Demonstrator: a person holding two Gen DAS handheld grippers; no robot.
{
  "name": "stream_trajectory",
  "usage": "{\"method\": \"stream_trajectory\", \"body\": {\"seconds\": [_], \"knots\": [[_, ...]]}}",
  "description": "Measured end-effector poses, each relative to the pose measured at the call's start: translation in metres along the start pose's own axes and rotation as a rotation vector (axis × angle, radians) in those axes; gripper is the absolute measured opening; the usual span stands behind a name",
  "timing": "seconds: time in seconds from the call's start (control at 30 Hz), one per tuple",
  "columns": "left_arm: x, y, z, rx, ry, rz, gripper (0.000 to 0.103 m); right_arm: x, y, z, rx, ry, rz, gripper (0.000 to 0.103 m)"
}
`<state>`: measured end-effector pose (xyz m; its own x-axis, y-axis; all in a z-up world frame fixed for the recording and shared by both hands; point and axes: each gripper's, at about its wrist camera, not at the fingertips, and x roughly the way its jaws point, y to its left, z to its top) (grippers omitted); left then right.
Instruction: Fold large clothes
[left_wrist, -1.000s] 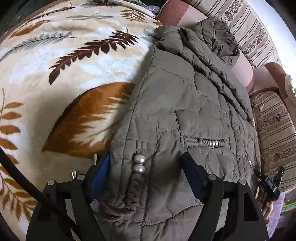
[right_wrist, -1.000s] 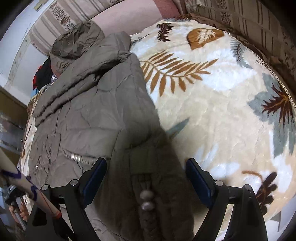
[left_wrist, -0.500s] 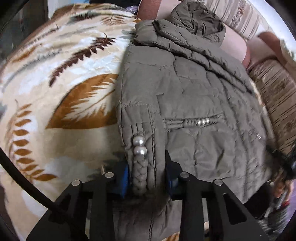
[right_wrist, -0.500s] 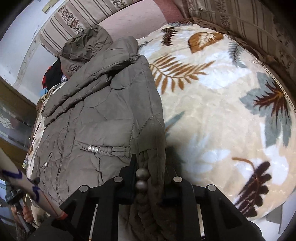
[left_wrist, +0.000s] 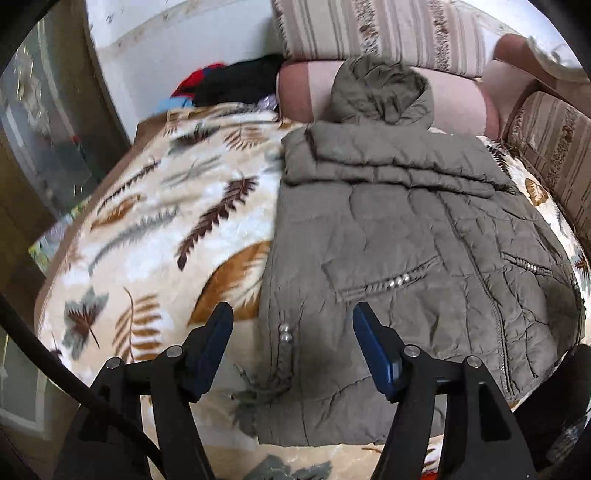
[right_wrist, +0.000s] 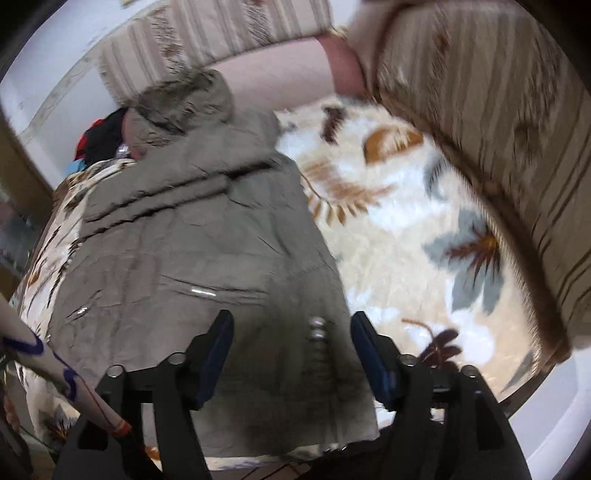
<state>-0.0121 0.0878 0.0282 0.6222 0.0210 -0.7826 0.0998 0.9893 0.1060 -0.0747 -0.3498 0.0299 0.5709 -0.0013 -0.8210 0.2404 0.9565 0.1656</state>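
An olive quilted hooded jacket (left_wrist: 399, 236) lies flat on a leaf-patterned blanket (left_wrist: 155, 236), hood toward the sofa back, sleeves folded across the chest. My left gripper (left_wrist: 291, 332) is open and empty, raised above the jacket's lower left corner with its pearl trim (left_wrist: 283, 331). In the right wrist view the jacket (right_wrist: 192, 251) fills the left half. My right gripper (right_wrist: 291, 339) is open and empty above the lower right corner and its pearl trim (right_wrist: 317, 328). This view is motion-blurred.
A striped sofa backrest (left_wrist: 376, 33) and pink bolster (left_wrist: 306, 92) stand behind the hood. A striped cushion (right_wrist: 491, 140) runs along the right. A pile of dark and red clothes (left_wrist: 229, 85) lies at the far left corner. Bare blanket (right_wrist: 406, 229) lies right of the jacket.
Both grippers were shut on the jacket's bottom corners half a second ago; both have let go, opened and pulled back and up. The jacket now lies flat.
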Motion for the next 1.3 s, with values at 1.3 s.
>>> {"method": "stream_trajectory", "body": {"seconds": [1.3], "knots": [[0.129, 0.014, 0.084, -0.113, 0.017, -0.157, 0.068, 0.117, 0.259, 0.333, -0.061, -0.045, 0.077, 0.083]]}}
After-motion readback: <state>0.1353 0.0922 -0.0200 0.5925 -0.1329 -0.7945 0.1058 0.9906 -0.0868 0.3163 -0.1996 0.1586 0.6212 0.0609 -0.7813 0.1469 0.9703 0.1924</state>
